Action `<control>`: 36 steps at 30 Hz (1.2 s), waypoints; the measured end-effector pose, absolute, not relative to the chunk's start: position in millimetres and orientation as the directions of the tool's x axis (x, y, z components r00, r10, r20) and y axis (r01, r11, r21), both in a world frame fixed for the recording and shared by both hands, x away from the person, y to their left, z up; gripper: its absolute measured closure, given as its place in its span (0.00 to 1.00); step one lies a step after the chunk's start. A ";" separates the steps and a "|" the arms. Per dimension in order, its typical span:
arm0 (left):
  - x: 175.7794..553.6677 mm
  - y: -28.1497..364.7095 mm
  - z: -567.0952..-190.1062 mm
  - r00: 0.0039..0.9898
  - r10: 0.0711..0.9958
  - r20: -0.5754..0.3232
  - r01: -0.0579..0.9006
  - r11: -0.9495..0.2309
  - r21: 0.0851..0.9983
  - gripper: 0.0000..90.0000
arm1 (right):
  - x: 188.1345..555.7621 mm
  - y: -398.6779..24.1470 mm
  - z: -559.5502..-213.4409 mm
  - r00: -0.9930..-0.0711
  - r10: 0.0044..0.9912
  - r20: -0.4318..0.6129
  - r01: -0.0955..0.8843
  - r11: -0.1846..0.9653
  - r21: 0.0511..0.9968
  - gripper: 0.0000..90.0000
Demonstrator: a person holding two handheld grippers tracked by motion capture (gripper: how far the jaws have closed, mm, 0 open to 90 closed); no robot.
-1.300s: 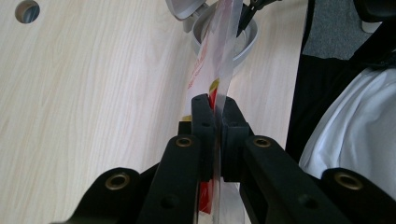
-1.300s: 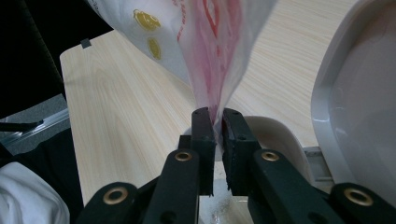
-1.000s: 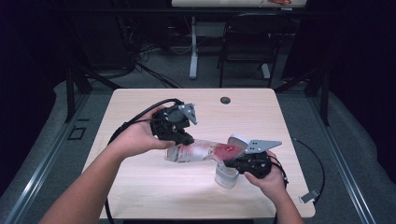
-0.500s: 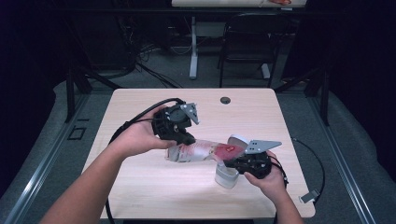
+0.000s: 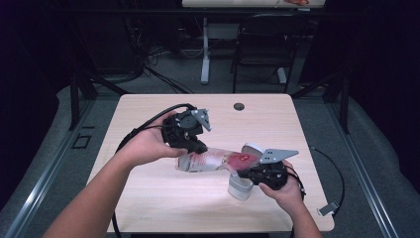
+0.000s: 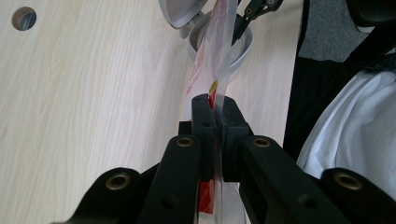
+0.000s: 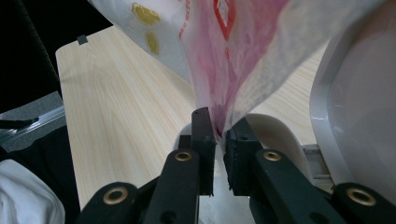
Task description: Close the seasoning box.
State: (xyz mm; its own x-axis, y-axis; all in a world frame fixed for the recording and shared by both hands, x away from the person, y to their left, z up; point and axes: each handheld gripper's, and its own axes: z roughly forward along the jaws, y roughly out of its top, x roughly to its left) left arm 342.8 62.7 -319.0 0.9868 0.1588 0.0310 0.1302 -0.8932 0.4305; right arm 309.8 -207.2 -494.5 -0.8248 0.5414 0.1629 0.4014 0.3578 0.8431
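Two tools, left & right, grip our plastic bag w/ jaws clamped; bag's over the open-lid bin, insertion still left.

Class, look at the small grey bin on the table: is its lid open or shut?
Open. The small grey bin has its lid flipped back, and the plastic bag stretched between both grippers hangs over its mouth.

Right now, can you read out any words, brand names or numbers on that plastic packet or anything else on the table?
Clear plastic packet with red and yellow print: red lettering and yellow marks are there, too blurred and crumpled to read.
Small grey flip-lid bin: no text to be seen.
Light wooden table: no label or sign.
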 end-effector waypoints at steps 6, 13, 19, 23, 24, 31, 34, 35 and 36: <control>343.4 62.8 -318.9 0.986 0.161 0.032 0.132 -0.893 0.430 0.98 | 309.8 -207.0 -494.7 -0.825 0.543 0.158 0.400 0.362 0.842 0.93; 343.2 60.7 -317.8 0.987 0.158 0.036 0.128 -0.895 0.427 0.98 | 309.6 -206.8 -495.2 -0.824 0.544 0.161 0.401 0.357 0.844 0.93; 343.6 57.7 -315.8 0.988 0.147 0.041 0.116 -0.897 0.426 0.98 | 309.3 -206.8 -495.9 -0.825 0.542 0.160 0.399 0.357 0.845 0.92; 342.9 54.7 -313.8 0.989 0.144 0.044 0.112 -0.897 0.428 0.98 | 308.3 -207.2 -496.1 -0.822 0.545 0.164 0.403 0.355 0.843 0.93; 342.6 54.2 -313.6 0.989 0.144 0.043 0.112 -0.897 0.428 0.98 | 308.0 -206.9 -496.2 -0.822 0.546 0.164 0.403 0.353 0.844 0.93; 341.8 52.2 -311.7 0.989 0.139 0.051 0.104 -0.897 0.429 0.98 | 306.7 -206.5 -495.8 -0.823 0.544 0.165 0.403 0.355 0.843 0.93; 342.2 52.1 -311.4 0.989 0.137 0.051 0.102 -0.897 0.430 0.98 | 306.7 -206.6 -495.8 -0.824 0.542 0.167 0.404 0.354 0.844 0.93; 342.2 51.9 -311.3 0.989 0.137 0.051 0.102 -0.897 0.431 0.98 | 306.7 -206.6 -495.7 -0.824 0.542 0.166 0.403 0.354 0.844 0.93; 342.2 51.8 -311.2 0.989 0.137 0.049 0.103 -0.896 0.431 0.98 | 306.7 -206.6 -495.7 -0.824 0.542 0.167 0.404 0.354 0.844 0.93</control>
State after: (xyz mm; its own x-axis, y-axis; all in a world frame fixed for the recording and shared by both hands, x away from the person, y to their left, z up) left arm 342.2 51.8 -311.2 0.9894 0.1371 0.0489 0.1029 -0.8964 0.4312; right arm 306.7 -206.6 -495.7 -0.8237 0.5420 0.1666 0.4035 0.3540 0.8437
